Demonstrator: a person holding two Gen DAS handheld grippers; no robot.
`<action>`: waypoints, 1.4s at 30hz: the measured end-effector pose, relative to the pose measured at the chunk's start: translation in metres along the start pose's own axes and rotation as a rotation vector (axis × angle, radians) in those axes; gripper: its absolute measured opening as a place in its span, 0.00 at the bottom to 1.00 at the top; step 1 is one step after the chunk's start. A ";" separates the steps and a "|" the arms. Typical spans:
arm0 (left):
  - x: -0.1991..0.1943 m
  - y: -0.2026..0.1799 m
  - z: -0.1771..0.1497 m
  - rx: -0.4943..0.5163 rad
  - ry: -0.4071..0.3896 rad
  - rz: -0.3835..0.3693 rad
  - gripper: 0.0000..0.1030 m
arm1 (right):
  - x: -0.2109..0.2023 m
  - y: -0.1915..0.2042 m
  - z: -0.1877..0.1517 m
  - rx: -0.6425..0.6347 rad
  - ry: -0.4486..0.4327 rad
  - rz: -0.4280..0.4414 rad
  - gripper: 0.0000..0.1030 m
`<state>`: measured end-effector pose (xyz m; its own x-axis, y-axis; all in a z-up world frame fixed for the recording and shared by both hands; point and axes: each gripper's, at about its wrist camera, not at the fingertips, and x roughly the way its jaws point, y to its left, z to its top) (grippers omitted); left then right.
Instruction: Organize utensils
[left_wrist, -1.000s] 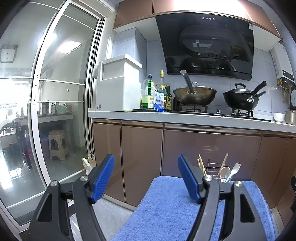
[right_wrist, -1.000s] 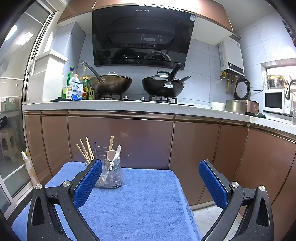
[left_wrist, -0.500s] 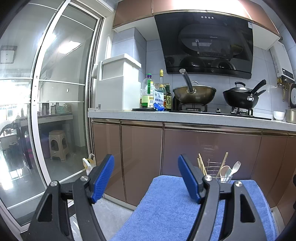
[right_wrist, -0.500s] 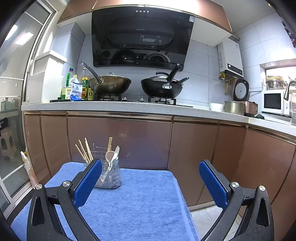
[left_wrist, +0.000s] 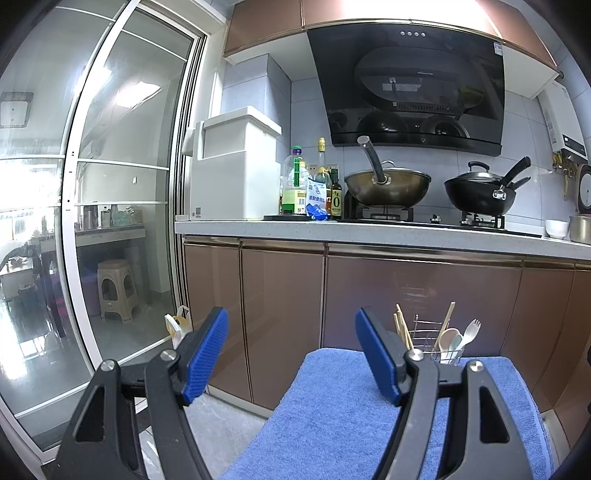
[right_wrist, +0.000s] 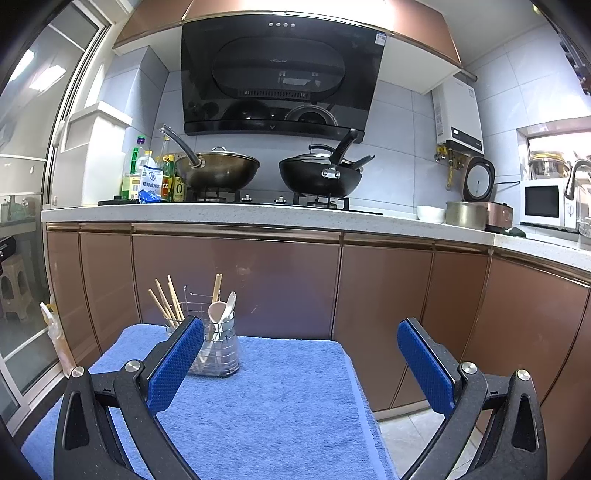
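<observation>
A wire utensil holder (right_wrist: 218, 350) stands at the far left of a blue towel (right_wrist: 266, 402) on a small table. It holds wooden chopsticks (right_wrist: 166, 301), a pale spoon (right_wrist: 217, 312) and a white fork. The holder also shows in the left wrist view (left_wrist: 436, 341), with a fork (left_wrist: 471, 330) sticking up. My left gripper (left_wrist: 291, 354) is open and empty, held above the towel's left edge, short of the holder. My right gripper (right_wrist: 301, 365) is open and empty, held over the towel, with the holder just behind its left finger.
Brown kitchen cabinets (right_wrist: 280, 284) run behind the table under a white counter (right_wrist: 258, 216) with two woks (right_wrist: 218, 171) and bottles. A glass sliding door (left_wrist: 110, 221) stands at the left. Floor lies on both sides of the table.
Both views have shifted slightly; the holder sits a little lower and farther in the right wrist view. Both grippers stay open and empty.
</observation>
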<state>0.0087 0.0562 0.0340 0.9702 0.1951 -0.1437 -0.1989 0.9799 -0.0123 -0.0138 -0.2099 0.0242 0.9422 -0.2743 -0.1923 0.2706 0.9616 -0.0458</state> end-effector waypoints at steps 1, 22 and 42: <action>0.000 0.000 0.000 -0.001 0.001 0.000 0.68 | 0.000 0.000 0.000 0.000 0.000 0.000 1.00; 0.001 0.003 -0.001 -0.009 0.026 -0.037 0.68 | -0.003 -0.001 -0.002 0.000 0.004 0.003 1.00; 0.000 0.004 0.002 -0.018 0.036 -0.044 0.68 | -0.004 -0.001 -0.002 -0.004 0.004 0.002 1.00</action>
<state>0.0085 0.0600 0.0356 0.9725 0.1497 -0.1784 -0.1588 0.9866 -0.0377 -0.0181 -0.2096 0.0231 0.9420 -0.2723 -0.1962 0.2679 0.9622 -0.0491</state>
